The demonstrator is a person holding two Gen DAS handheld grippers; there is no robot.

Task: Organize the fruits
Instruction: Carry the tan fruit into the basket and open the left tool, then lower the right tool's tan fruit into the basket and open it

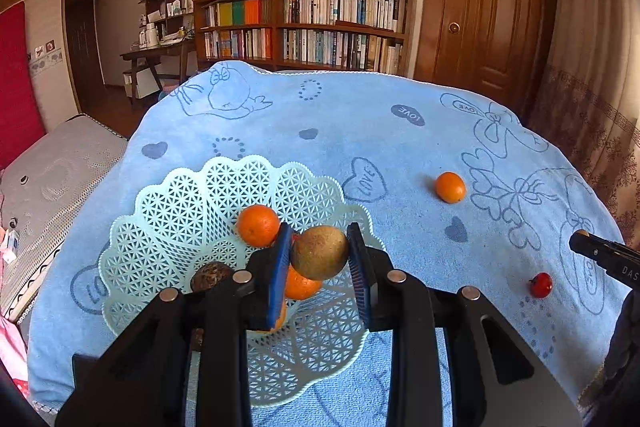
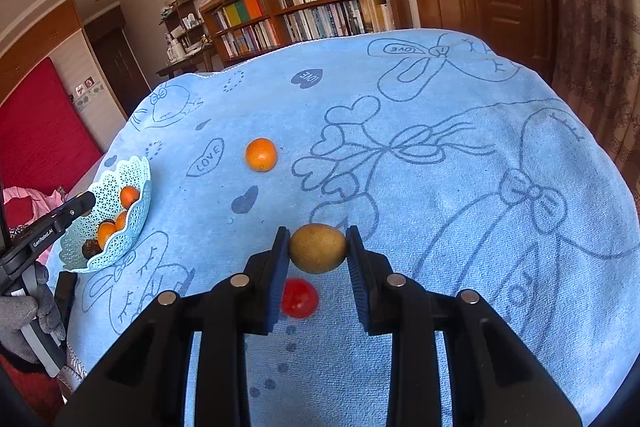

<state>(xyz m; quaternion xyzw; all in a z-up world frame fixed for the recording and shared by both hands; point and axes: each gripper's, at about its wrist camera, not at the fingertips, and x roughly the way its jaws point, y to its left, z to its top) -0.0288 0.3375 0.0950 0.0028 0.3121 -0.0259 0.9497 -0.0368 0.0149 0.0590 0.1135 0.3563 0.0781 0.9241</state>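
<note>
My left gripper (image 1: 319, 239) is shut on a brown kiwi (image 1: 319, 253) and holds it over the pale green lattice basket (image 1: 180, 195). The basket holds an orange (image 1: 258, 225), a second orange (image 1: 300, 285) under the kiwi, and a dark round fruit (image 1: 210, 275). My right gripper (image 2: 318, 233) is shut on another kiwi (image 2: 318, 248), held above the blue towel. A red tomato (image 2: 299, 298) lies on the towel under that gripper. A loose orange (image 2: 261, 154) lies farther back on the towel. The right view shows the basket (image 2: 136, 171) at the far left.
The blue printed towel (image 1: 360, 131) covers the whole table. A bed (image 1: 60, 163) stands to the left, with a bookshelf (image 1: 304, 27) and a wooden door (image 1: 492, 7) behind. The person's grey-gloved hand (image 2: 24, 315) holds the left gripper's handle.
</note>
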